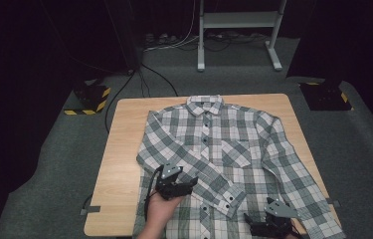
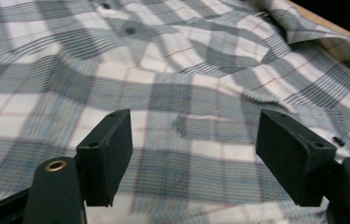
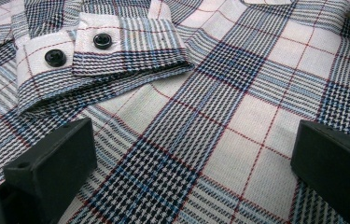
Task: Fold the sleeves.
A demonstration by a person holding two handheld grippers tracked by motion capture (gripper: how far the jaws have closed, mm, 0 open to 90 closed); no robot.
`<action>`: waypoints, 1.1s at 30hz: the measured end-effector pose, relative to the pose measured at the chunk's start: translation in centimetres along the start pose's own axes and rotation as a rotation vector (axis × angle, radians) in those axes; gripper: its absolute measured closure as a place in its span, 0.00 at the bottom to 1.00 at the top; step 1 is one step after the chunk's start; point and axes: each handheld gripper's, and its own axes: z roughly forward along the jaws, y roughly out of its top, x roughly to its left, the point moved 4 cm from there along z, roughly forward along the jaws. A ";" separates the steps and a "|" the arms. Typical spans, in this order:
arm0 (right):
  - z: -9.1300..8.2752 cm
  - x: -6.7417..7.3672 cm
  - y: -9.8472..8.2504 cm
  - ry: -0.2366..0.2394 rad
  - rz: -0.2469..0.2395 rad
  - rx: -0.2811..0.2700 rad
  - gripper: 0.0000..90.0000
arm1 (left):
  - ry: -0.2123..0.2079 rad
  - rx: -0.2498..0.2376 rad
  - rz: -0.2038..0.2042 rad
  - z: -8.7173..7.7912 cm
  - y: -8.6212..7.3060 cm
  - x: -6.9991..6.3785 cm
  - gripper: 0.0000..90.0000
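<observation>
A green and white plaid shirt [image 1: 233,144] lies flat and buttoned on the wooden table [image 1: 124,149], collar at the far side. One sleeve is folded across the front, its cuff [image 1: 230,197] resting near the hem. My left gripper [image 1: 188,185] hovers over that folded sleeve, held by a hand from below. In its own view my left gripper [image 2: 193,140] is open with only cloth [image 2: 186,70] behind the jaws. My right gripper [image 1: 266,226] is low over the hem at the near edge. My right gripper [image 3: 196,140] is open above the fabric, with the two-button cuff [image 3: 116,46] just ahead.
The shirt's other sleeve [image 1: 308,184] runs down the table's right side to the near corner. Bare wood shows left of the shirt. Beyond the table are a white stand [image 1: 238,30], floor cables [image 1: 144,79] and black-yellow striped blocks [image 1: 92,97] on the grey floor.
</observation>
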 end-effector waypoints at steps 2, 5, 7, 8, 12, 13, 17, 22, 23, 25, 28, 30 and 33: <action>0.0 0.0 0.0 0.000 0.000 0.000 0.00 | 0.014 -0.001 -0.010 -0.7 -0.5 0.7 0.30; 0.0 0.0 0.0 0.000 0.000 0.000 0.00 | 0.035 -0.007 -0.025 -1.8 -1.2 1.7 0.29; 0.0 0.0 0.0 0.000 0.000 0.000 0.00 | 0.053 -0.005 -0.032 -2.7 -1.8 2.5 0.28; 0.0 0.0 0.0 0.000 0.000 0.000 0.00 | 0.060 -0.006 -0.036 -3.0 -2.0 2.7 0.27; 0.0 0.0 0.0 0.000 0.000 0.000 0.00 | 0.101 0.001 -0.033 -4.7 -3.3 4.1 0.26; 0.0 0.0 0.0 0.000 0.000 0.000 0.00 | 0.113 0.001 -0.036 -5.1 -3.6 4.4 0.26; 0.0 0.0 0.0 -0.001 0.001 0.000 0.00 | 0.153 0.008 -0.054 -6.7 -5.2 5.8 0.25; 0.0 0.0 0.0 -0.001 0.000 0.000 0.00 | 0.183 0.033 -0.067 -8.4 -7.1 7.3 0.23; 0.0 0.0 0.0 -0.001 0.000 0.000 0.00 | 0.191 0.037 -0.072 -8.7 -7.3 7.6 0.22; 0.0 0.0 0.0 -0.001 0.000 0.000 0.00 | 0.209 0.050 -0.072 -9.3 -7.7 8.0 0.21; 0.0 0.0 0.0 -0.001 0.000 0.000 0.00 | 0.237 0.073 -0.065 -10.1 -8.4 8.5 0.20; 0.0 0.0 0.0 -0.001 0.000 0.000 0.00 | 0.256 0.095 -0.052 -10.4 -9.0 8.6 0.20; 0.0 0.0 0.0 0.000 -0.001 0.000 0.00 | 0.281 0.138 -0.042 -10.5 -9.7 8.9 0.20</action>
